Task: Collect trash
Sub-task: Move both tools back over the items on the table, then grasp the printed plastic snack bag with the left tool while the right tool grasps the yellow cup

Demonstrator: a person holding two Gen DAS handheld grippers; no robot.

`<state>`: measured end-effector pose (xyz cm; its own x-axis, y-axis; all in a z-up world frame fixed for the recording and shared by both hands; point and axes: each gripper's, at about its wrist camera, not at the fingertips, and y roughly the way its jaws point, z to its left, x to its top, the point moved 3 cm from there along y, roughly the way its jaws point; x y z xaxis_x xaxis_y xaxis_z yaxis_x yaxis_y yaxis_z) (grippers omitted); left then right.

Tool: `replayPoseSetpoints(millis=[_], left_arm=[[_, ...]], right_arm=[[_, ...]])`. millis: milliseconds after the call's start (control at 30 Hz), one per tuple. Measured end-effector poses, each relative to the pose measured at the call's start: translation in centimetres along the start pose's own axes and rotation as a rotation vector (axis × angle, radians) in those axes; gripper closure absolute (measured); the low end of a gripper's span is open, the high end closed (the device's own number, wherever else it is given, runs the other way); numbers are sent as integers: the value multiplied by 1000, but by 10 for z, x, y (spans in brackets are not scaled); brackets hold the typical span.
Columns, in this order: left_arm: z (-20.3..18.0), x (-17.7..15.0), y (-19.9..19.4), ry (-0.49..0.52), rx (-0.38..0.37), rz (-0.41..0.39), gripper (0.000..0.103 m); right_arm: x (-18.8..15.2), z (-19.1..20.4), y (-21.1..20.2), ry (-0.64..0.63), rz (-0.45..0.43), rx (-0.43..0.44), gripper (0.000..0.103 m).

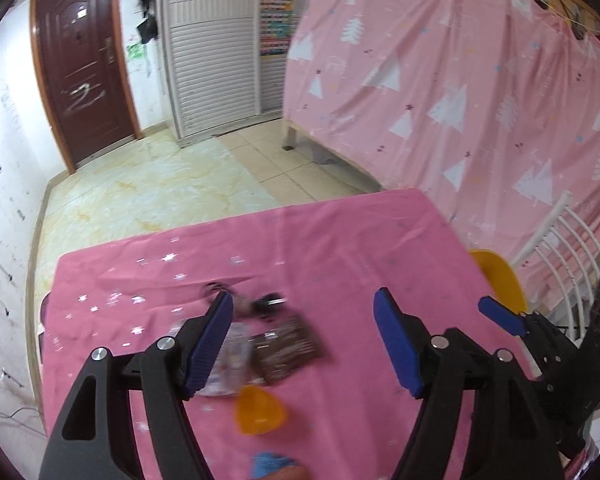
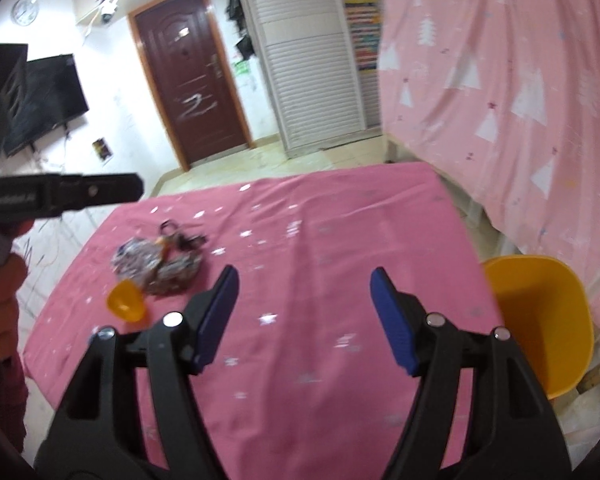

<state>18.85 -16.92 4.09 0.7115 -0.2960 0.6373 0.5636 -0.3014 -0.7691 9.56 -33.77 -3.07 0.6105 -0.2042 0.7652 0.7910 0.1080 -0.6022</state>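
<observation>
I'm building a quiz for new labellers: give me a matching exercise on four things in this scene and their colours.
Things:
1. small plastic bowl on the table
2. tablecloth
3. flat snack wrapper
4. closed door

Colours:
A. brown with pale print
B. dark red-brown
C. orange
D. pink with silver stars

Pairs: 1-C, 2-D, 3-A, 4-B

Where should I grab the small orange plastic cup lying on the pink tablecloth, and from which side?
Probably by its rim. The small orange plastic cup lies tipped on its side beside the crumpled wrappers, so come from above with one of the fingers inside the mouth and one outside the thin wall. The open left gripper is nearer.
</observation>
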Motion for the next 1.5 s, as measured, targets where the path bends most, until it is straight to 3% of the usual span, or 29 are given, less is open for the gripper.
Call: replayPoseSetpoints(millis=[300,467,567,833,1100,1300,1500], left_arm=[[58,-21,19,-68,25,51,36],[72,-32,35,-92,24,87,36],[80,-39,49,-109,20,116,36],[88,-51,72,-130,-11,165,36],[92,-61,66,-132,-63,148,65],[100,-67,50,-134,-57,119,69],[112,-61,28,-151,-55,81,68]], right_arm=[[-8,58,17,-94,54,68,37],[-11,80,21,-134,78,104,37],[-15,96,24,-159,92,133,30],[-22,128,38,-222,141,168,29],[-24,146,51,-259,187,169,29],[-24,151,61,-269,229,167,30],[-26,153,67,-284,265,172,60]])
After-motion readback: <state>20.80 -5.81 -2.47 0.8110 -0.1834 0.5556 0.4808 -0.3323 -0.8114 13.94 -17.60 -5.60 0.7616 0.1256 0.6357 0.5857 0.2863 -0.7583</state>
